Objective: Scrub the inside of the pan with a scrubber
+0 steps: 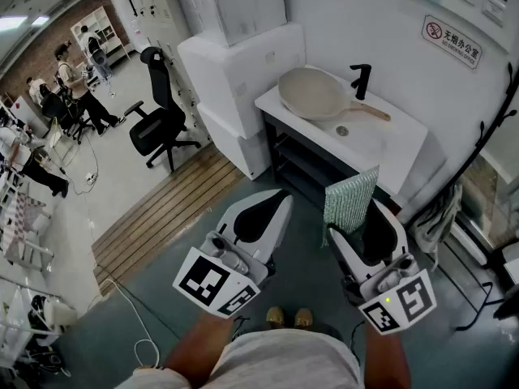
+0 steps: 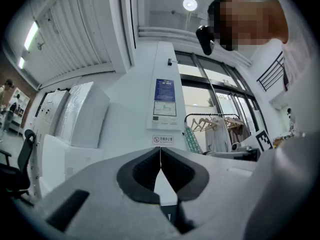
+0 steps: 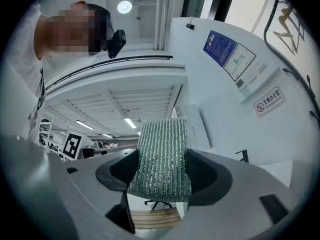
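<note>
A beige pan with a wooden handle lies on the white sink counter, far ahead of both grippers. My right gripper is shut on a green-silver ribbed scrubber, which stands up out of its jaws; in the right gripper view the scrubber fills the gap between the jaws. My left gripper is held low beside it, shut with nothing in it; the left gripper view shows its dark pads meeting. Both grippers point upward, well short of the sink.
A black faucet stands behind the sink basin. White foam-like blocks sit left of the sink. A black office chair and wooden decking lie to the left. People stand at the far left.
</note>
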Available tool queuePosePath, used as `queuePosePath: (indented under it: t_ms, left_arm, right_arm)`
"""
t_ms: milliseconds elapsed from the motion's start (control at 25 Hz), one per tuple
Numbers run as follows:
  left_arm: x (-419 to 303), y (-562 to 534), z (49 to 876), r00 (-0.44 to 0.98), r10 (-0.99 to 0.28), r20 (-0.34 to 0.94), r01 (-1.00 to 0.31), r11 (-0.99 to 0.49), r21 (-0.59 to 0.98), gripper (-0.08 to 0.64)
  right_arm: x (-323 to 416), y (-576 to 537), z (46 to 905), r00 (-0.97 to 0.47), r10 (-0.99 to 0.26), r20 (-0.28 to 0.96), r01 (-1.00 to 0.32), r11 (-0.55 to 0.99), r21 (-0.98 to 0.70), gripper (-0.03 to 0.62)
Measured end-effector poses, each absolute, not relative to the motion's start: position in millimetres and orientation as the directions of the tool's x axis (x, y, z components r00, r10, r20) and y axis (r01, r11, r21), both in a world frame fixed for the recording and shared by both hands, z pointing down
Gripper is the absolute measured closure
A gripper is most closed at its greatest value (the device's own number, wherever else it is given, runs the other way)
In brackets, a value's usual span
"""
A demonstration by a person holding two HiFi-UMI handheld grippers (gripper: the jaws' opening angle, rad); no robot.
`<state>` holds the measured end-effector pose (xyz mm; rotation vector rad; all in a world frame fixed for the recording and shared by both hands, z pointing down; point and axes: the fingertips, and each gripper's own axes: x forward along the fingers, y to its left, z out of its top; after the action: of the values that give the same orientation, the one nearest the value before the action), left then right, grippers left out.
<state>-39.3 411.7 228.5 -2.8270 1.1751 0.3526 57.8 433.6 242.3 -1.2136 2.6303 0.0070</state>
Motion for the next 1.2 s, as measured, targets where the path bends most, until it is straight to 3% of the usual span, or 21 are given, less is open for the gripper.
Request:
queuePosePath:
  t_ms: [1200]
  left_arm:
    - [-2.5, 371.6, 230.5, 0.633, -0.742, -0.221, -0.759, -0.651, 0.011, 0.543]
  right_arm:
    - [120.9, 388.9, 242.6, -0.633, -0.735, -0.244, -0.739, 0.667, -0.095, 0.288]
